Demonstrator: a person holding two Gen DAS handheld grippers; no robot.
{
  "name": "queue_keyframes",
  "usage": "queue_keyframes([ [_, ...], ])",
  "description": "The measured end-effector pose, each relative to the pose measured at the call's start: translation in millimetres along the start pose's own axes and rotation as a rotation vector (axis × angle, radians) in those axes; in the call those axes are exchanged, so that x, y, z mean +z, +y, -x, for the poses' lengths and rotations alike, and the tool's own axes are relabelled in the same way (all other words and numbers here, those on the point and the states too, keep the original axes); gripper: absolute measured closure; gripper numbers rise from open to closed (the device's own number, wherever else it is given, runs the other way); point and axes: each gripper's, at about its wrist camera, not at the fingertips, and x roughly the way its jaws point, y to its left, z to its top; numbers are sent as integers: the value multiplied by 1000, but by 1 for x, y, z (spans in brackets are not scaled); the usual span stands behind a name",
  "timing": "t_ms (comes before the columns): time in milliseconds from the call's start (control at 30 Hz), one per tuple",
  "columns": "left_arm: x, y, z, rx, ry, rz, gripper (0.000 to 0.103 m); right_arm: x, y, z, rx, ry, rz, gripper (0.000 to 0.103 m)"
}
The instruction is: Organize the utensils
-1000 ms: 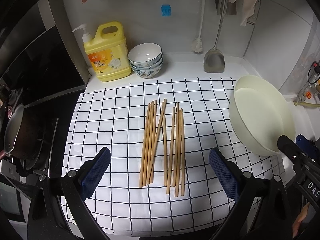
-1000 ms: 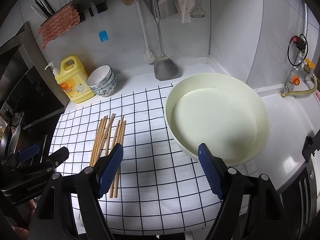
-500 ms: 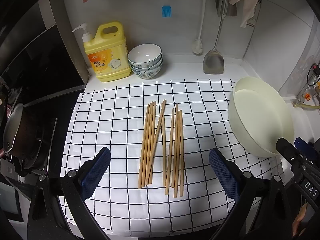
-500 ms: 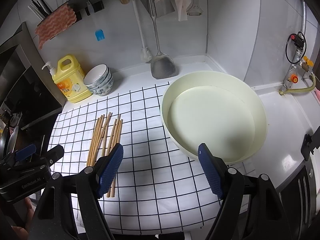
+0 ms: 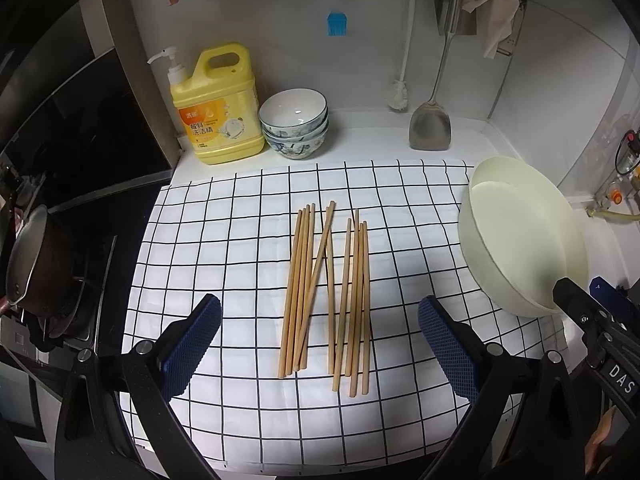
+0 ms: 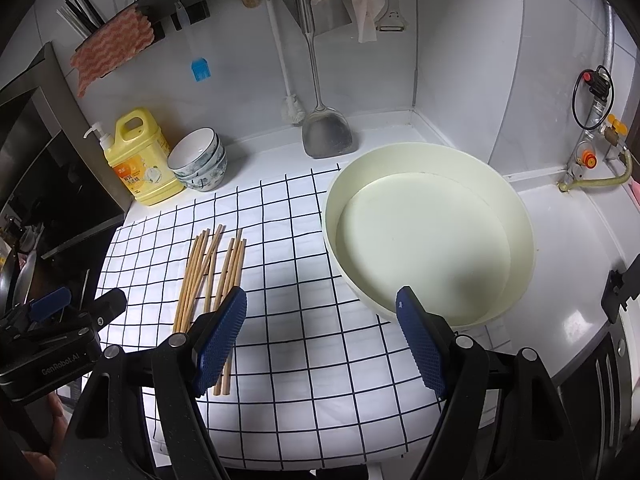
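On the tabletop's checked cloth [image 5: 240,240], chopsticks [image 5: 326,292] lie mid-cloth, so the left tongs [image 5: 318,344], apart like the empty right tongs [image 6: 320,336], should probably straddle a few squarely before closing.

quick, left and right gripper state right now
Left gripper: open, holding nothing, above the chopsticks.
Right gripper: open, holding nothing.
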Motion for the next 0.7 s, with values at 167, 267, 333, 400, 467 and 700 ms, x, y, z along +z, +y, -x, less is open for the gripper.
queue_keyframes([
  [167,0,0,0,1,-1,-1,6,0,1,0,0,1,1,29],
  [267,0,1,0,1,-4,0,6,1,1,0,-1,1,2,29],
  [333,1,3,0,1,-4,1,6,1,1,0,1,2,2,29],
  [400,1,3,0,1,-5,1,6,1,2,-1,0,1,3,29],
  [467,1,3,0,1,-5,2,6,1,2,-1,0,1,1,29],
  [700,0,6,0,2,-8,2,6,1,4,-1,-2,2,6,29],
])
